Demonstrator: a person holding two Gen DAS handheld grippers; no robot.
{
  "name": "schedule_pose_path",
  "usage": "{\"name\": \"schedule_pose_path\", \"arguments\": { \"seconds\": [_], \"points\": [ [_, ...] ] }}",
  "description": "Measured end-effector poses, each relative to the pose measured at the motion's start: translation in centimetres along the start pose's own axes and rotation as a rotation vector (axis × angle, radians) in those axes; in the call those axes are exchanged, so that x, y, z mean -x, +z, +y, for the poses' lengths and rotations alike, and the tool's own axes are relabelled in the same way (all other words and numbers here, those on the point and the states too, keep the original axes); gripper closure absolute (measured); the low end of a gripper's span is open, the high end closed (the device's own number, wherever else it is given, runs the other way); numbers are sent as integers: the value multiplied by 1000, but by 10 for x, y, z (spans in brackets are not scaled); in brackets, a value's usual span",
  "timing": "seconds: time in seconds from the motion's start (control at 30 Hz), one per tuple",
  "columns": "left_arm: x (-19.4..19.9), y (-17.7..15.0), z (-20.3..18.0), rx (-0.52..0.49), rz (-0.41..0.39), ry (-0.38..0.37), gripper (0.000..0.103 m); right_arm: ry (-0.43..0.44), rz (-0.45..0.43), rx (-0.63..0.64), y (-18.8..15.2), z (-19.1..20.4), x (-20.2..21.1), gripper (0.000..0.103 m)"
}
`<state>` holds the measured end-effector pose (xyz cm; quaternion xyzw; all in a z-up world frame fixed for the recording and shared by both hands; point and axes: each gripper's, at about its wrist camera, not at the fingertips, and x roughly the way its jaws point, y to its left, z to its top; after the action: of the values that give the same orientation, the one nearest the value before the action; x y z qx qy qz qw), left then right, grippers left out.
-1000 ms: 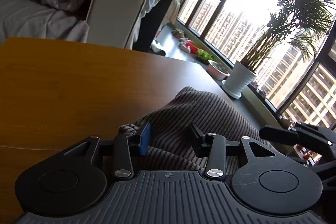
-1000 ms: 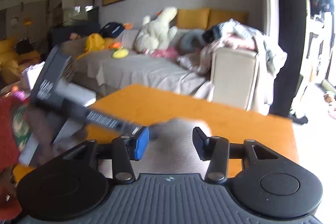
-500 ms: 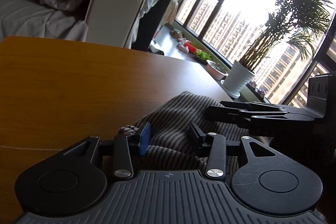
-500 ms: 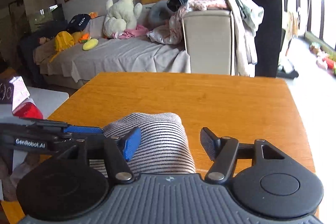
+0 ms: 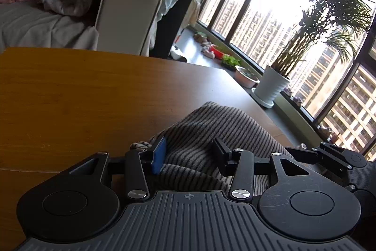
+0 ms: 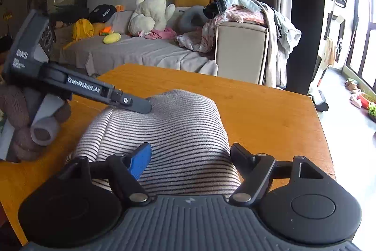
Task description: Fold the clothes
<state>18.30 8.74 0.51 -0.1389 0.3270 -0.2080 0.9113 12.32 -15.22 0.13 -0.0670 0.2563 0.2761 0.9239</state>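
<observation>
Left wrist view first: the left gripper [image 5: 188, 154] sits low over the striped garment [image 5: 211, 133], which lies bunched on the wooden table [image 5: 70, 98]. Its jaws are opening, with a fold of the striped cloth between the blue pad and the black one; whether the pads press on the fabric I cannot tell. The garment mounds up just ahead of the fingertips and runs off to their right, toward the black fingers of the right gripper [image 5: 303, 153], which reach in from the right edge. Well ahead and to the right, past the table's far edge, a potted palm [image 5: 272, 86] stands by the window. Right wrist view next: the right gripper [image 6: 190, 157] hovers over the same striped garment [image 6: 176, 124], its jaws opening and standing wide; the cloth lies between and under them, but the pads do not press on it. Ahead and to the left, the left gripper [image 6: 138, 106] comes in at a slant and its finger tips rest on the garment's far hump. Beyond the table [image 6: 270, 114] stands a sofa [image 6: 141, 51] piled with clothes and a plush toy [image 6: 152, 11].
</observation>
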Motion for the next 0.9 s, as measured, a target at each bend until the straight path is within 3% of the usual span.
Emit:
{"name": "schedule_pose_path", "arguments": {
  "seconds": [0.13,0.23,0.33,0.7,0.83,0.9],
  "points": [
    [-1,0,2,14,-3,-3,54,119,-65,22,-2,13,15,10],
    [-2,-1,1,13,-6,-2,52,103,-21,101,-15,30,2,0],
    [-1,-2,0,3,-6,-6,52,55,-4,157,-27,43,-8,0],
    [-1,-4,3,7,-15,-11,51,65,-10,68,-28,38,-2,0],
    [0,-3,4,8,-14,-12,51,86,36,86,-19,36,-1,0],
    [1,-4,4,9,-14,-11,51,110,-8,50,-7,30,8,0]
  ]
}}
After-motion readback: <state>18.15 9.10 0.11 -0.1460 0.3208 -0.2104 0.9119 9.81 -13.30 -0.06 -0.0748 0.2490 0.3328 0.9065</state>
